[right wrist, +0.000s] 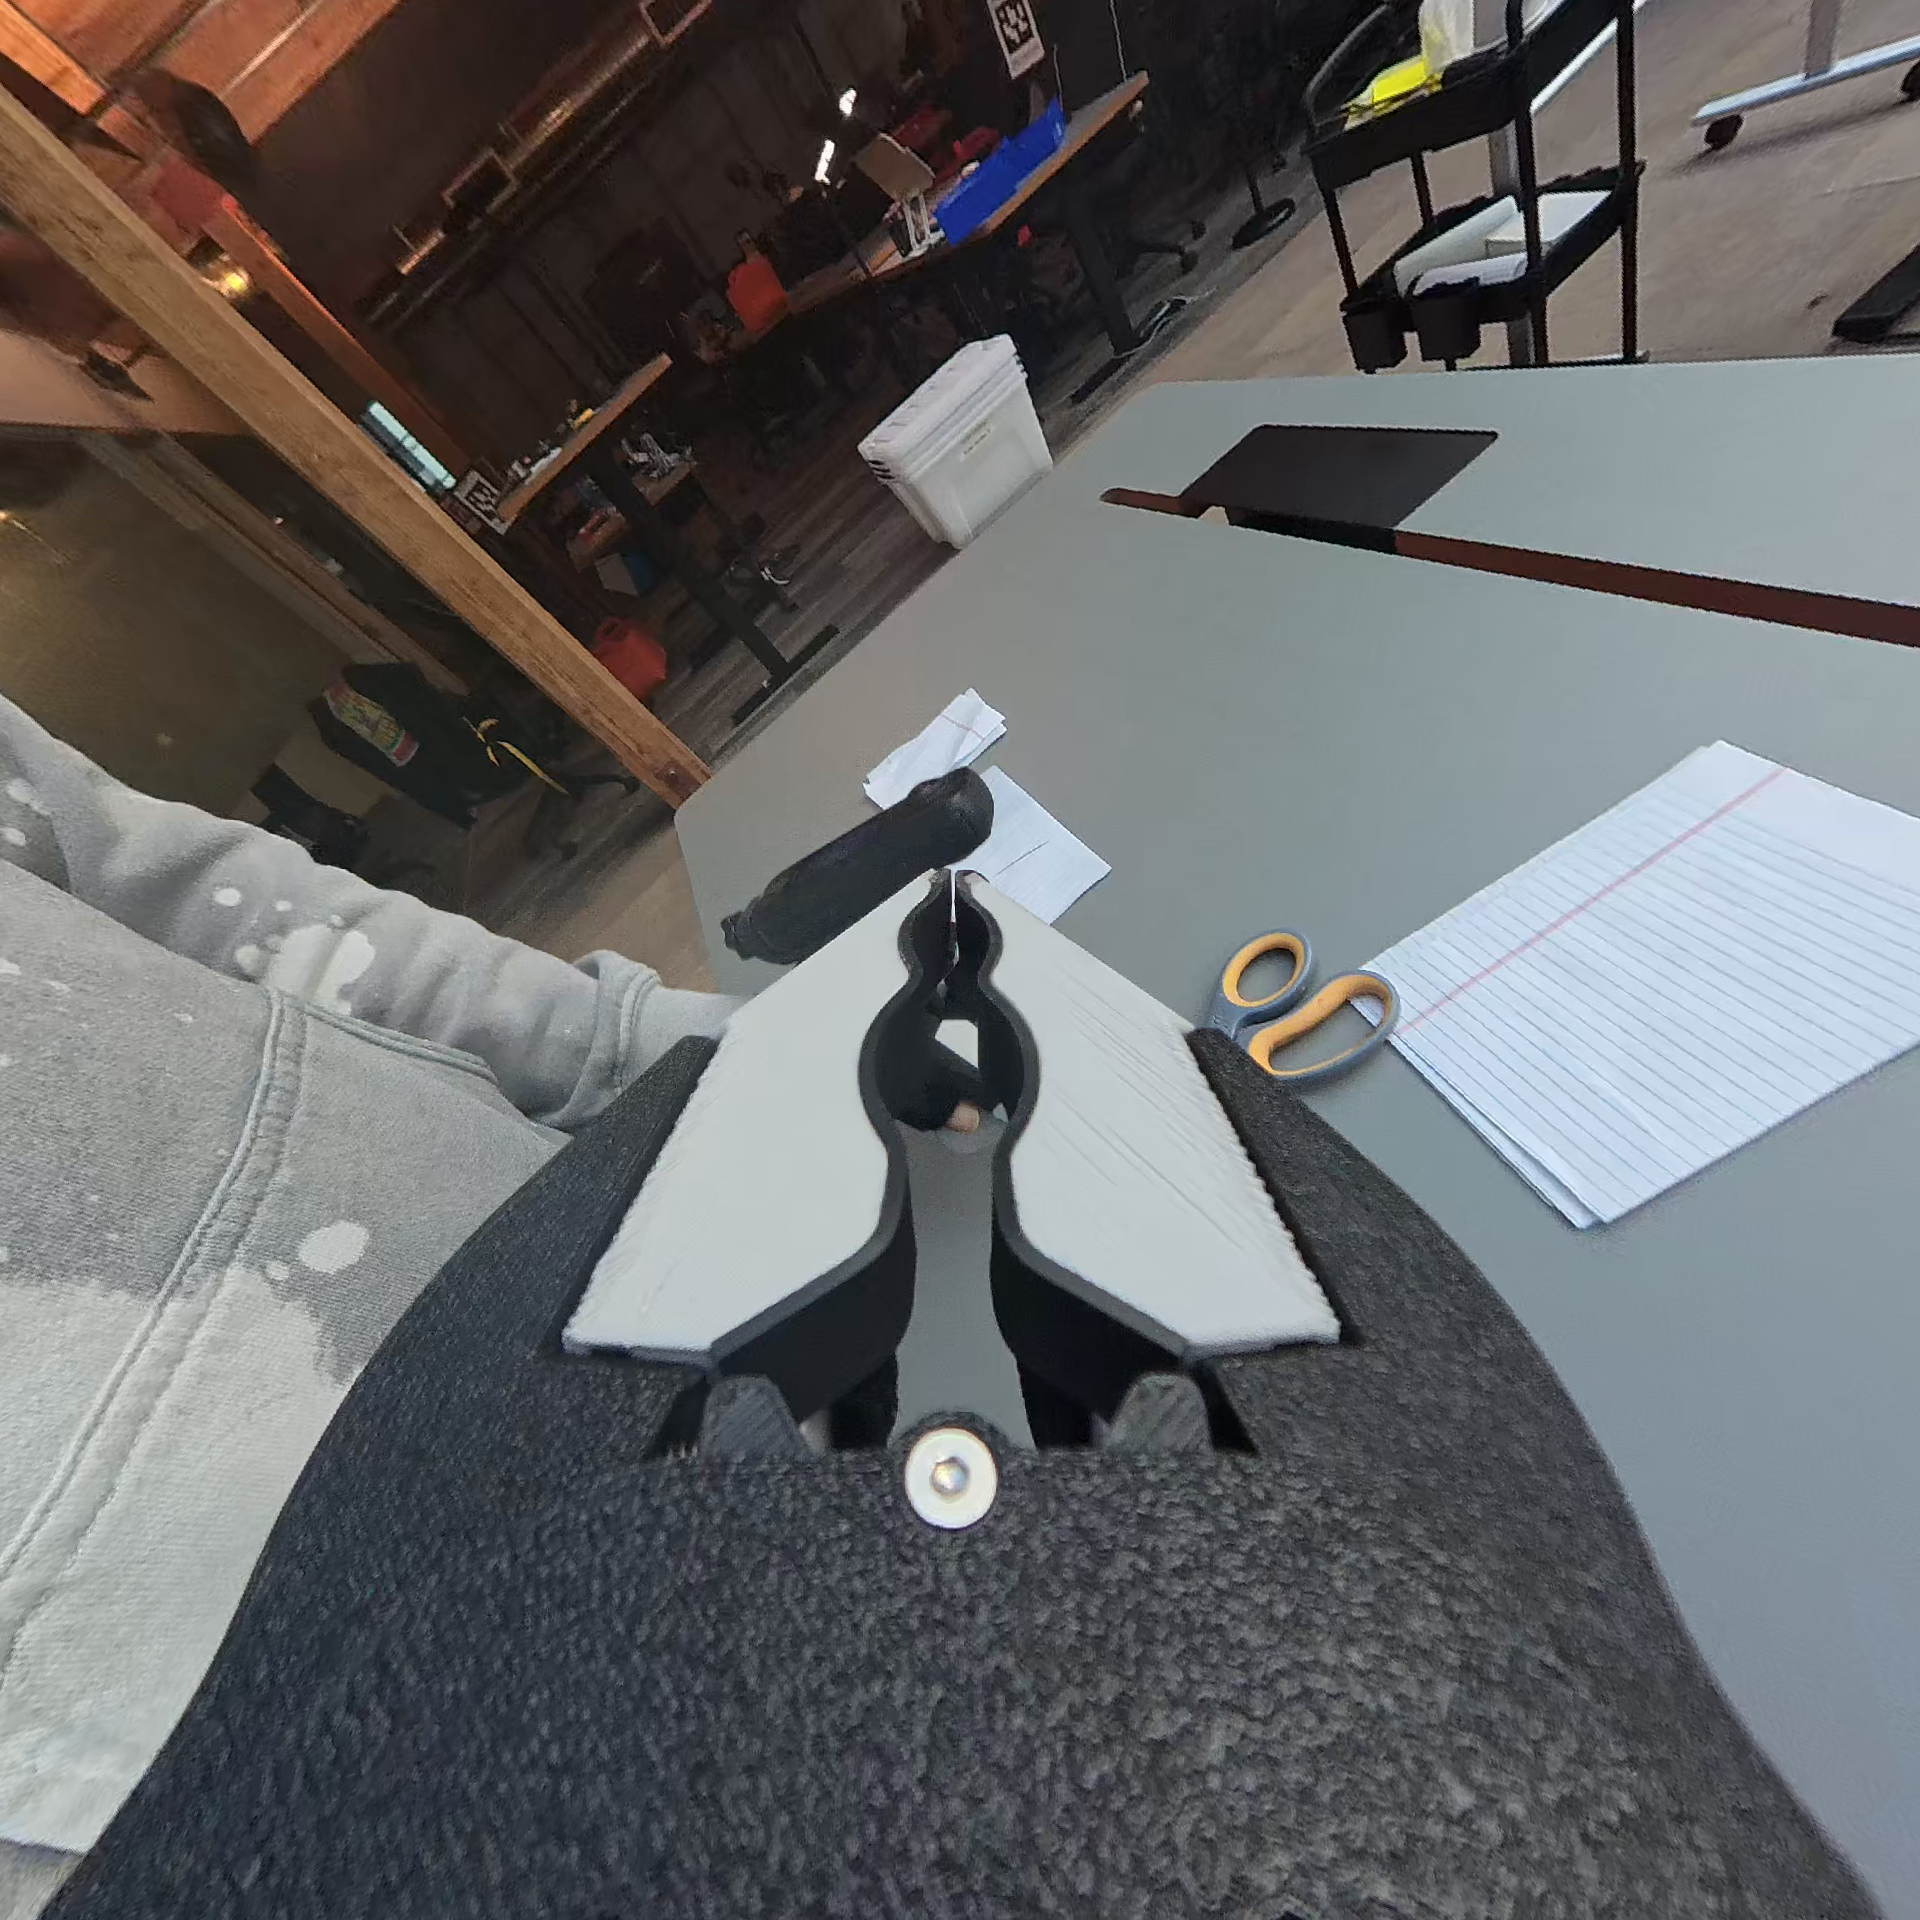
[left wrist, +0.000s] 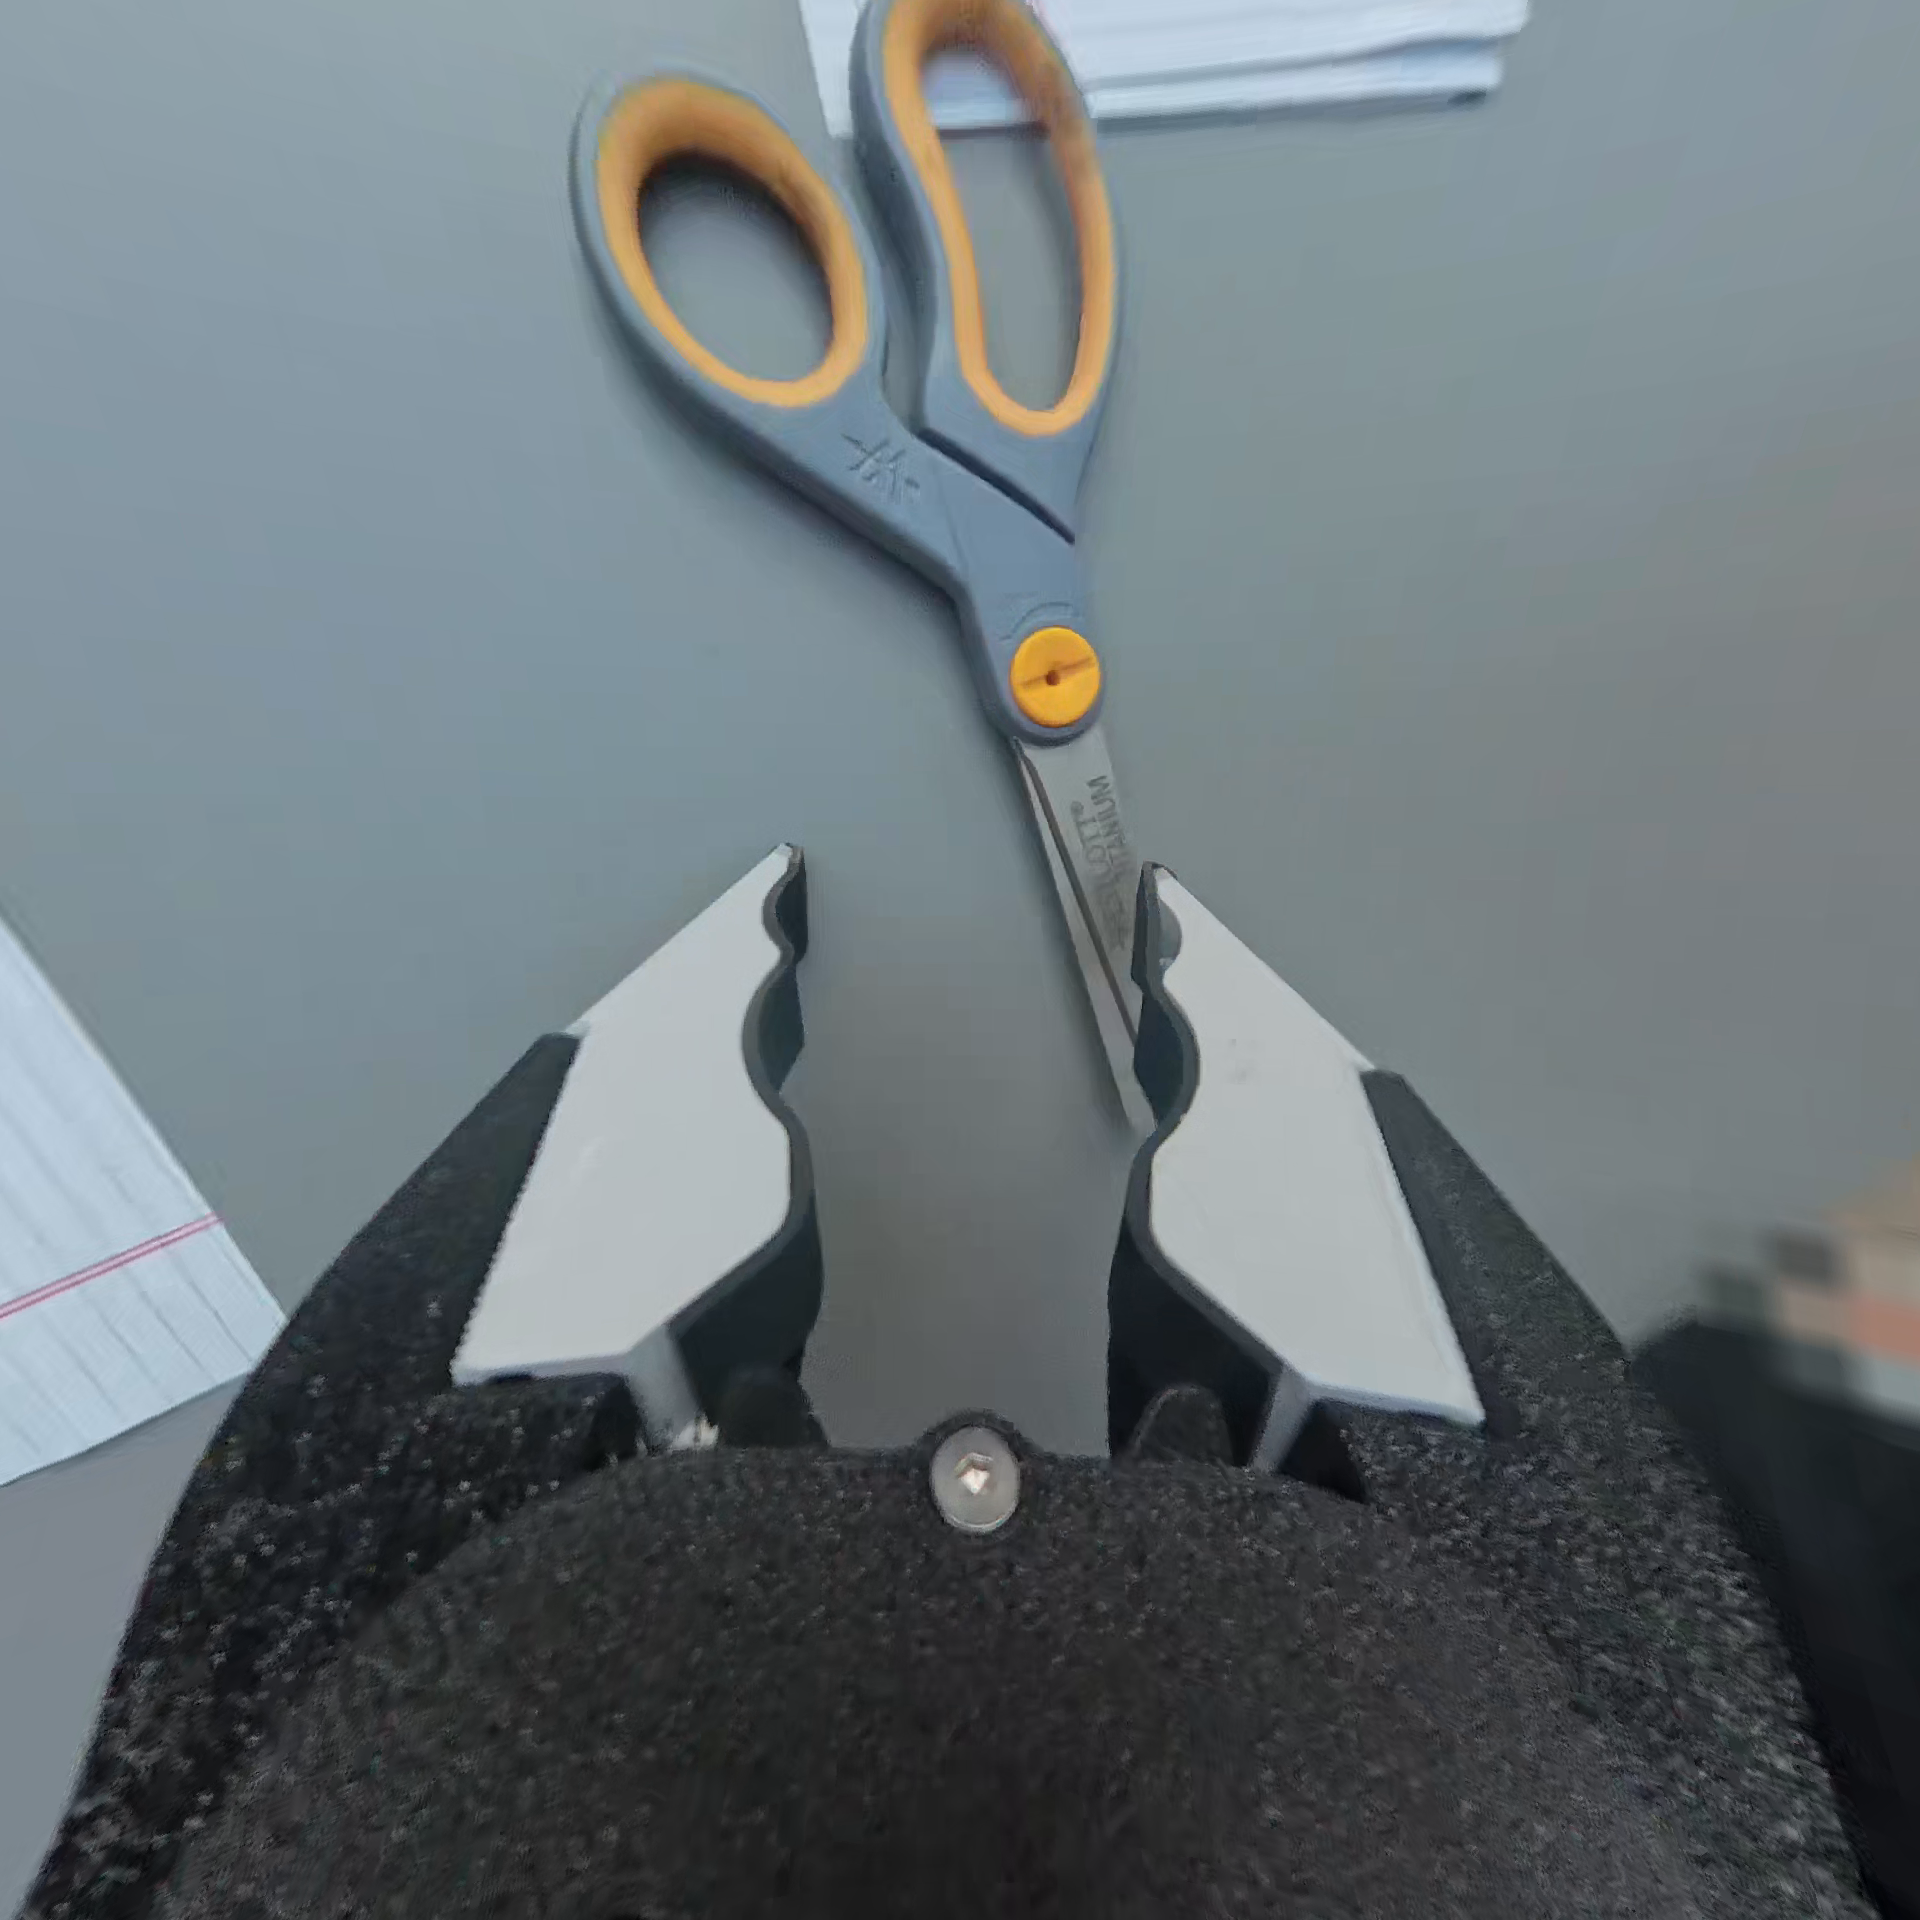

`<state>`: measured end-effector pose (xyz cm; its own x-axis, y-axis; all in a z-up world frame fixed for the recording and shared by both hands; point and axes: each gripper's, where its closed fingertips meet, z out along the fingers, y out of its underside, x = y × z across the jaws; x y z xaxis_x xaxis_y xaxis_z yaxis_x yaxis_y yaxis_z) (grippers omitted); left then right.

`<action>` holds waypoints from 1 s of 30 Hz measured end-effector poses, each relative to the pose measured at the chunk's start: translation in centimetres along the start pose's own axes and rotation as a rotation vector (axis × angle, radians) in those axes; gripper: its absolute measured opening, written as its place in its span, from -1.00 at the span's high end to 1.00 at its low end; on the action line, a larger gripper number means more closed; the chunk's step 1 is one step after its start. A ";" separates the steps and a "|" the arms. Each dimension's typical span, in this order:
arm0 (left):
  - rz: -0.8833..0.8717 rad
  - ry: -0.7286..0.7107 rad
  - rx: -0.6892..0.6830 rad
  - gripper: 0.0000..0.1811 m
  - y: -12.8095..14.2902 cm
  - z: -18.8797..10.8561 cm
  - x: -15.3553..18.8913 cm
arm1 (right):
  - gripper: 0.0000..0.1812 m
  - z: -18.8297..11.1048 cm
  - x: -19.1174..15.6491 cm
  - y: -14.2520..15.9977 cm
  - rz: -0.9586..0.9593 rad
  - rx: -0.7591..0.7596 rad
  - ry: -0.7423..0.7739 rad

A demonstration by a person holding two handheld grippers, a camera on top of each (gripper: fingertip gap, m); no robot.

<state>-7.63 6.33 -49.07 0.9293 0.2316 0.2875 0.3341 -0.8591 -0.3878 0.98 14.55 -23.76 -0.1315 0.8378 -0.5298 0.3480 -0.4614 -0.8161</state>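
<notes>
1. left gripper (left wrist: 971, 862) hangs low over the grey table (left wrist: 312, 520), its two pale fingers spread wide apart and gripping nothing.
2. scissors (left wrist: 977, 499) lie flat on the table with blades closed; their point runs in between the fingers, right beside the inner edge of the right-hand finger (left wrist: 1247, 1091). whether they touch cannot be told.
3. grey handles with orange lining point away from the camera; an orange pivot button sits at the joint, and the blade carries stamped lettering.
4. lined paper (left wrist: 1195, 52) lies beyond the handles, and another lined sheet (left wrist: 94, 1226) sits at the left edge.
5. right gripper (right wrist: 952, 883) is raised, fingertips pinched on a thin white paper edge (right wrist: 951, 914).
6. a person's grey sleeve (right wrist: 312, 935) shows at its left.
</notes>
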 end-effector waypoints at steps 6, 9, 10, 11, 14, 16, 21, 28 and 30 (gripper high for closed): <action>0.252 -0.188 0.052 0.37 0.1 2.0 2.3 | 1.00 -3.8 2.0 1.3 0.042 0.000 0.056; 0.278 -0.187 0.038 0.50 0.3 2.0 2.5 | 1.00 -4.8 2.8 2.2 0.053 -0.012 0.052; 0.301 -0.179 0.005 0.75 0.4 1.9 2.6 | 1.00 -5.0 2.9 2.3 0.047 -0.019 0.049; 0.320 -0.165 -0.033 0.76 0.6 1.8 2.7 | 1.00 -5.1 3.0 2.4 0.039 -0.024 0.042; 0.265 -0.037 -0.142 0.84 0.9 0.9 2.4 | 1.00 -5.0 3.0 2.2 0.001 -0.046 0.011; 0.306 -0.006 -0.120 0.85 -0.5 -0.9 1.7 | 1.00 -4.8 3.0 1.9 -0.037 -0.065 -0.003; 0.687 -0.024 -0.046 0.85 -4.5 -7.7 1.9 | 0.97 -4.6 3.4 1.0 -0.086 -0.110 -0.028; 0.949 0.149 -0.066 0.85 -6.3 -16.5 7.3 | 0.83 -2.7 2.2 1.9 -0.376 -0.313 -0.025; 1.010 0.186 -0.092 0.85 -6.6 -18.3 8.9 | 0.78 -1.5 1.0 2.8 -0.478 -0.388 -0.037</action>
<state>-4.43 5.73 -27.88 0.7285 -0.6850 -0.0012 -0.6094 -0.6473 -0.4579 3.20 14.56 -26.27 -0.3859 0.9120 -0.1392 0.5544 0.1086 -0.8252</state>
